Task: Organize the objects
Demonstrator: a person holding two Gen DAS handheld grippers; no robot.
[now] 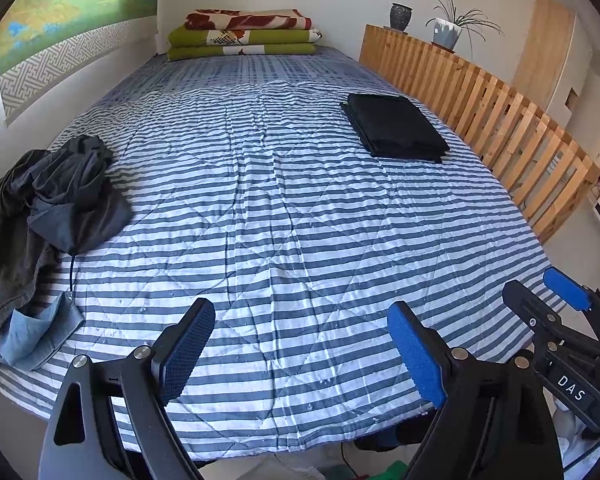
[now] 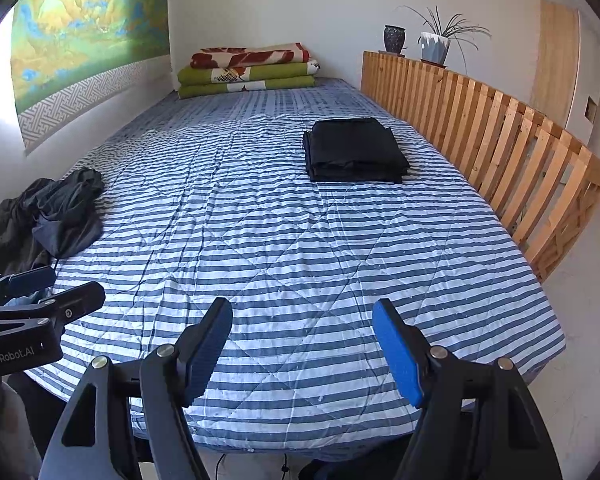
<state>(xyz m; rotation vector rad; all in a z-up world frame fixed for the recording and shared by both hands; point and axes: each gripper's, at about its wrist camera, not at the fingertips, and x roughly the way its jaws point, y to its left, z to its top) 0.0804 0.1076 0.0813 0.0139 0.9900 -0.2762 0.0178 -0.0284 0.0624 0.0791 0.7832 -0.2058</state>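
Both tools hang over the near edge of the bed (image 1: 300,208), angled down toward the striped quilt. The left gripper (image 1: 304,354) has its jaws spread wide with nothing between them; the right gripper (image 2: 302,350) is likewise released and empty. Their fingertips appear clear of the quilt.

The unsorted work is the heap of dark clothes (image 1: 56,196), which sits at the near left corner of the bed and runs along the left edge, with a light blue garment (image 1: 36,336) at its near end, on the near edge. The heap lies to the left of both tools, and the left gripper is the nearer one. Bare quilt separates tool from heap, so nothing blocks a leftward reach.

Farther in, close to the right edge and beside the wooden slatted rail (image 2: 500,136), rests a folded black stack (image 2: 354,150), probably the finished pile. At the far edge, folded blankets (image 1: 244,34) are stacked against the wall.
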